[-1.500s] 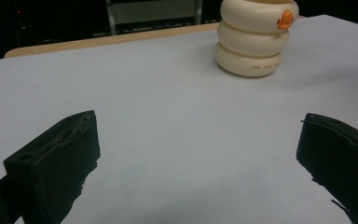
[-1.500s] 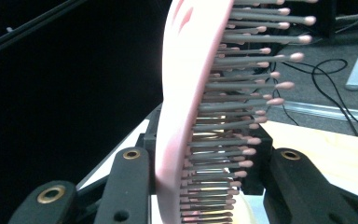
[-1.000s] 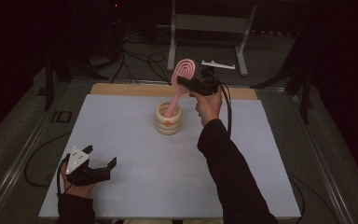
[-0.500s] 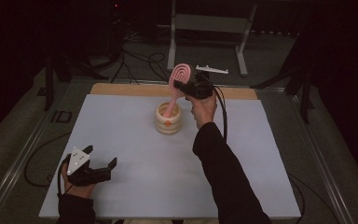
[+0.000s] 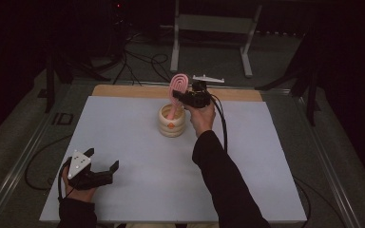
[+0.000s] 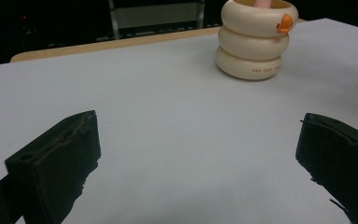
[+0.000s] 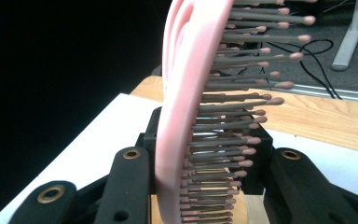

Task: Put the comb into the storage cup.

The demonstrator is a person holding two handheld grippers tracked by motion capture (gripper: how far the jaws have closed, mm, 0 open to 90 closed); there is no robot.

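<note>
A pink hairbrush [image 5: 178, 85] stands nearly upright with its handle down inside a cream ringed cup [image 5: 172, 121] that bears a small orange duck mark, at the middle back of the table. My right gripper [image 5: 180, 99] is shut on the brush just below its head, above the cup's rim. In the right gripper view the hairbrush [image 7: 186, 93] rises between the black jaws of the right gripper [image 7: 205, 186], bristles pointing right. My left gripper [image 5: 102, 159] rests open at the front left with nothing in it. The left gripper [image 6: 198, 154] faces the cup [image 6: 256, 42] across bare sheet.
A white sheet [image 5: 123, 142] covers the table, with a wooden strip [image 5: 123, 90] along its far edge. Beyond it stand a metal frame [image 5: 209, 28] and cables on the dark floor. A black cable [image 5: 223, 128] trails from the right gripper.
The right hand has come down with the brush, sinking its handle deeper into the cup. The left gripper has stayed where it was.
</note>
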